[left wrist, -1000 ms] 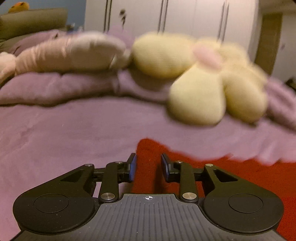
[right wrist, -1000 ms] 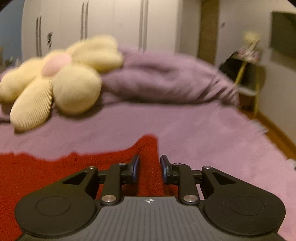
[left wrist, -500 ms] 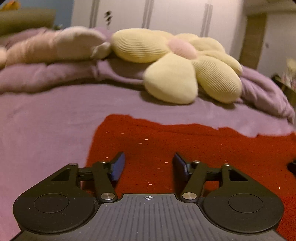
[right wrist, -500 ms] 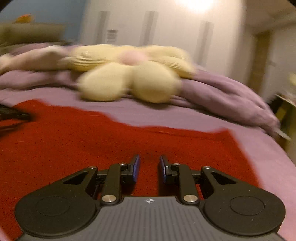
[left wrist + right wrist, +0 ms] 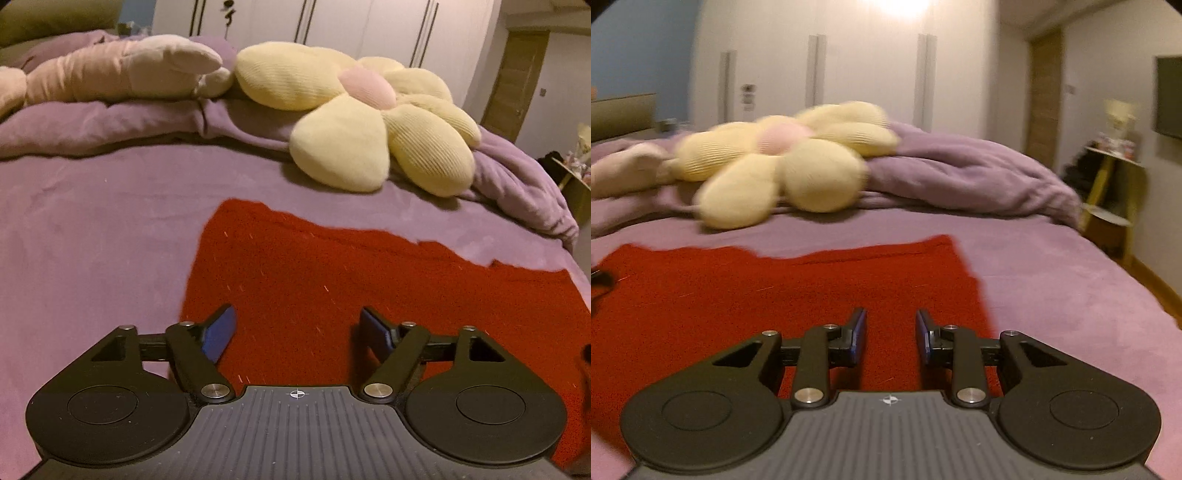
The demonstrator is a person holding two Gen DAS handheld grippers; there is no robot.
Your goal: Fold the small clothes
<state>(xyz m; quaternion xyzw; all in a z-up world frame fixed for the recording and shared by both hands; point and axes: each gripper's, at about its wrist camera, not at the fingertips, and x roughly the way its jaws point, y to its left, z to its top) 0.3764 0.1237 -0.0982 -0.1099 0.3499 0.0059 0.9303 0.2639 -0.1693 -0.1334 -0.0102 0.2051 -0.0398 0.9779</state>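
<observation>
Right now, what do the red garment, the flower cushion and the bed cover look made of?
Red garment: fuzzy knit, probably; matte, nubby surface with stray light fibres.
Flower cushion: ribbed, corduroy-like plush, stuffed; fine parallel ridges on the yellow petals, smoother pink centre.
Bed cover: soft fleece or brushed fabric by its matte nap; exact fibre unclear.

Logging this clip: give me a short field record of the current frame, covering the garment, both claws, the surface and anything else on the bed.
garment: red cloth, spread flat, held by neither claw
left claw: jaws wide open, above the cloth's left part
right claw: jaws slightly apart, above the cloth's right part, nothing visible between them
surface: purple bedcover
other items: yellow flower cushion and pink cushion beyond the cloth
image quality: right wrist view blurred
</observation>
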